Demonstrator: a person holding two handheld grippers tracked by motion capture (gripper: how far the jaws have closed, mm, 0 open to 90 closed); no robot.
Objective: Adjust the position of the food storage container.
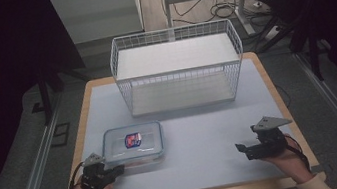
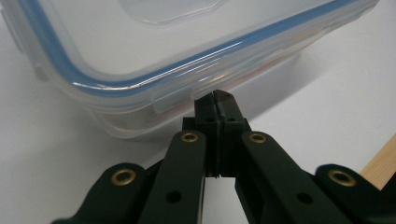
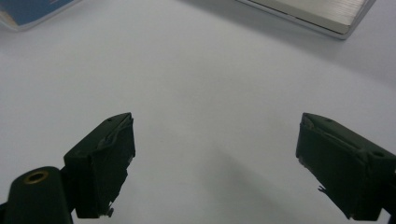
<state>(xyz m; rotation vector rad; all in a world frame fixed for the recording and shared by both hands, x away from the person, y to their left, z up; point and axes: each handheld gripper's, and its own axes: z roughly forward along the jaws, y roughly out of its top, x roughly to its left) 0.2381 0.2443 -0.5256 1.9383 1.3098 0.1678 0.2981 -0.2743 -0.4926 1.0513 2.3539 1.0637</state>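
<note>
clear plastic, blue-sealed, the food container (image 1: 133, 148) is sitting at about seven o'clock on the pale tabletop (image 1: 203, 135), with the white wire basket (image 1: 177, 68) well apart from it at twelve o'clock. the left gripper (image 2: 215, 100) is pressing in at the container's near side, its jaws squeezed fully together with nothing between them; its tip is touching or nearly touching the underside of a side clip, which suggests it is working as a wedge to lever the lid latch up rather than to grasp anything. the right gripper (image 3: 215, 154) is hanging at about four o'clock over bare tabletop, jaws spread wide and empty, probably waiting there so it can come in to steady the container or take the lid once the clips are free. a small red, white and blue label (image 1: 133, 139) is showing through the lid, but its writing is too small to read.
</note>
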